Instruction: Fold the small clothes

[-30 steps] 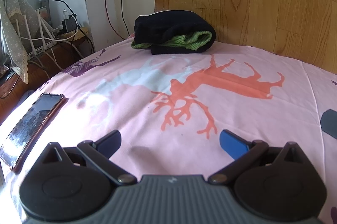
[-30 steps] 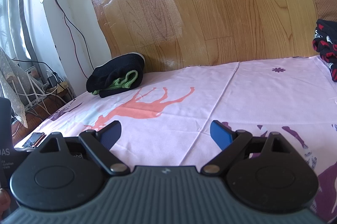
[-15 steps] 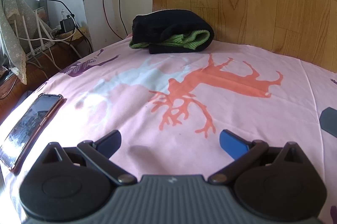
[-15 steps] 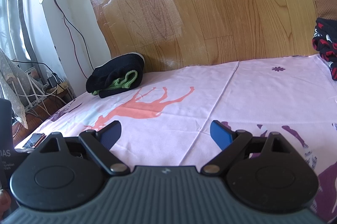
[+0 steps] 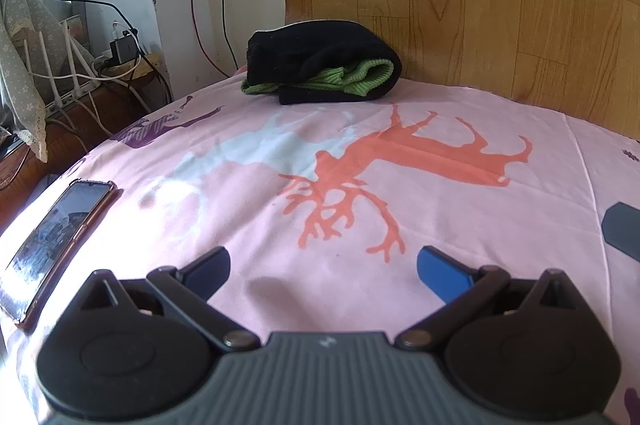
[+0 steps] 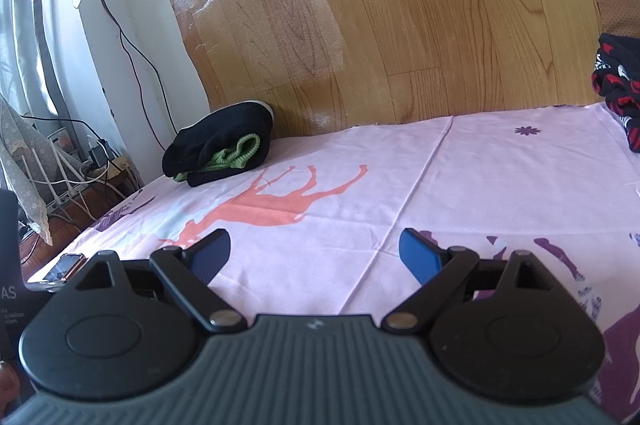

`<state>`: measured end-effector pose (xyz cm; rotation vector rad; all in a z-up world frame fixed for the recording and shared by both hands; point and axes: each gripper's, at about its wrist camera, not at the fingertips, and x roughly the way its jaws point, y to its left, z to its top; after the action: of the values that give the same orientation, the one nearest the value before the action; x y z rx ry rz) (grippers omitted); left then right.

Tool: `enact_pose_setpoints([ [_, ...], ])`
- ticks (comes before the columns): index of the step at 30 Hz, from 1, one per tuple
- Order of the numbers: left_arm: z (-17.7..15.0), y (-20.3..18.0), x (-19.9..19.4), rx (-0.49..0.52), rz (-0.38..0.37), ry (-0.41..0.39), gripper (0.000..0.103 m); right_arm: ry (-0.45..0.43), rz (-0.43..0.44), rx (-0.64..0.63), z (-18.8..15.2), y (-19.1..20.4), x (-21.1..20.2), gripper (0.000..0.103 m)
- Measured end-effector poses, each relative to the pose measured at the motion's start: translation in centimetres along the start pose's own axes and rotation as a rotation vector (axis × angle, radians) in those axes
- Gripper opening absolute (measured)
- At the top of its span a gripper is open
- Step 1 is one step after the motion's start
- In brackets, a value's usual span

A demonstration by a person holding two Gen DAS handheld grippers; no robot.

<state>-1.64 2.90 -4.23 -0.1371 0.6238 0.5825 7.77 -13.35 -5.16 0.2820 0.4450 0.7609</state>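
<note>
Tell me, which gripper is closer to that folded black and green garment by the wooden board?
Left. The left gripper faces the black and green garment almost straight ahead; the right gripper sees it smaller, farther off to its left.

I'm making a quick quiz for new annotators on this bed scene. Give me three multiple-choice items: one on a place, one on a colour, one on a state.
1. Where does the folded black garment lie?
A. At the far edge of the bed sheet, by the wood-grain panel
B. Between the fingers of the left hand-held gripper
C. On top of the phone

2. What colour is the knit trim showing from the black garment?
A. Red
B. Green
C. Yellow

3. How does the right hand-held gripper stand?
A. Shut on the sheet
B. Shut on a garment
C. Open, holding nothing

Answers:
1 A: it sits against the panel, far from both grippers.
2 B: a green ribbed edge shows at its fold.
3 C: its fingers are spread wide with only sheet between them.
</note>
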Motion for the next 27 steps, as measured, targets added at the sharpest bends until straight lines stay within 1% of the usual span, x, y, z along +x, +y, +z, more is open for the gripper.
enact_pose_setpoints([
  [27, -0.07, 0.21, 0.24, -0.005, -0.013, 0.010, 0.103, 0.000, 0.000, 0.001, -0.01, 0.01, 0.01, 0.093],
])
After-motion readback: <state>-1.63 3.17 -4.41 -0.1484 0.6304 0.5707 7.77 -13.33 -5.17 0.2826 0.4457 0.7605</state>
